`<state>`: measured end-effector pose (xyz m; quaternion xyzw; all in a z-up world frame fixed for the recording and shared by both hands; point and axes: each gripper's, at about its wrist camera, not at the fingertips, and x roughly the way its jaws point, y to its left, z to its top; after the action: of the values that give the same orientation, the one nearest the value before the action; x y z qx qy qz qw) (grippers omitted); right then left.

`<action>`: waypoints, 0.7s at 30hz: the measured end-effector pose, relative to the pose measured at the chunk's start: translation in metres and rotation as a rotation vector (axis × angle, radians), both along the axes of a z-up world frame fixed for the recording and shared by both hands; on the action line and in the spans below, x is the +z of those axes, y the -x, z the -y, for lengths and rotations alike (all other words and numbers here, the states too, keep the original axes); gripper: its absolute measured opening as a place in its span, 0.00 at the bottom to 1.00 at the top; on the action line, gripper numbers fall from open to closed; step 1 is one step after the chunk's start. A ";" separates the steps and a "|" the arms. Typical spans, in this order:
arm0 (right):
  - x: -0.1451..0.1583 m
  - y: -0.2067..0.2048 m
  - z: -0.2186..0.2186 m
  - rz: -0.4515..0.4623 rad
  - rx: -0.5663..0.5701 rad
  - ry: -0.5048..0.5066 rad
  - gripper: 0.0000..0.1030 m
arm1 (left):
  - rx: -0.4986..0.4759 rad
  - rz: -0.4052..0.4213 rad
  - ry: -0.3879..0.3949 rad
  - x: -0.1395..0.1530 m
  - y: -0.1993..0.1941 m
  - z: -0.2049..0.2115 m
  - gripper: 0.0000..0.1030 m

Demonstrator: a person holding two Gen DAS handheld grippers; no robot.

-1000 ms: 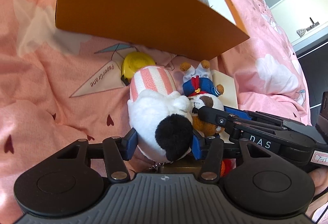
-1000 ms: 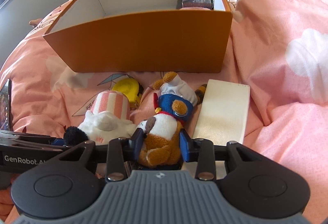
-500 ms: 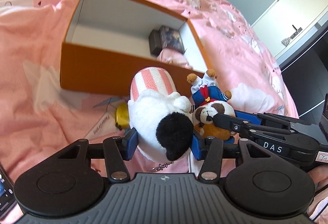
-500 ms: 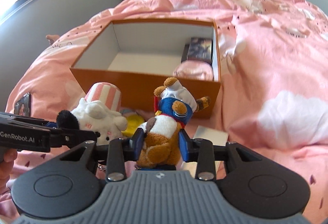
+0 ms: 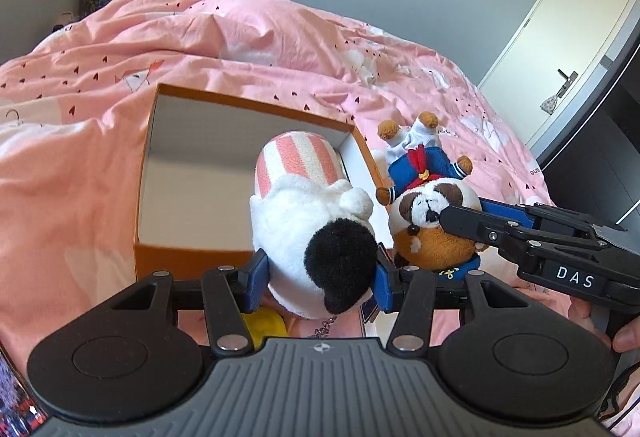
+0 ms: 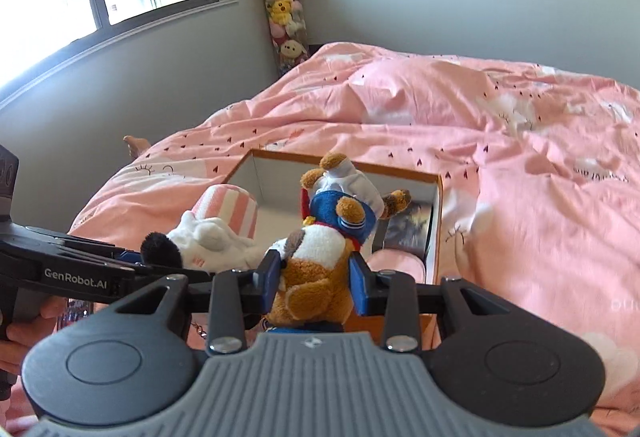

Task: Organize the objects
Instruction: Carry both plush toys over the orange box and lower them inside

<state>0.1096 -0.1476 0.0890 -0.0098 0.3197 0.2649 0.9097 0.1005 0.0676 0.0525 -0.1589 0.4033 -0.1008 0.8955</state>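
Note:
My left gripper (image 5: 318, 279) is shut on a white plush (image 5: 304, 221) with a black ear and a pink-striped hat. It hangs above the near edge of the orange box (image 5: 188, 261). My right gripper (image 6: 316, 283) is shut on a brown and white plush dog (image 6: 320, 249) in a blue sailor suit, head toward me and feet pointing away. Both toys are lifted side by side over the box (image 6: 438, 229), whose white inside shows. In the left wrist view the right gripper (image 5: 452, 215) reaches in from the right around the dog (image 5: 432, 221).
A dark card box (image 6: 412, 227) and a pink bundle (image 6: 398, 263) lie in the box's right end. A yellow object (image 5: 266, 325) lies on the pink duvet (image 5: 80, 173) below my left gripper. A tall stack of plush toys (image 6: 282, 13) stands in the room corner.
Both grippers rose off the bed with their plush toys and tilted up. The box, seen from the side before, now lies below and ahead with its inside open to view.

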 end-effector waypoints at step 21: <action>-0.057 -0.131 -0.034 -0.249 0.027 -0.134 0.37 | -0.085 -0.197 -0.158 -0.048 -0.116 -0.025 0.57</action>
<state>0.2403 -0.1132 0.0321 0.0798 0.4115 0.2972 0.8579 0.2164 0.0925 0.0047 -0.0797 0.5024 -0.0903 0.8562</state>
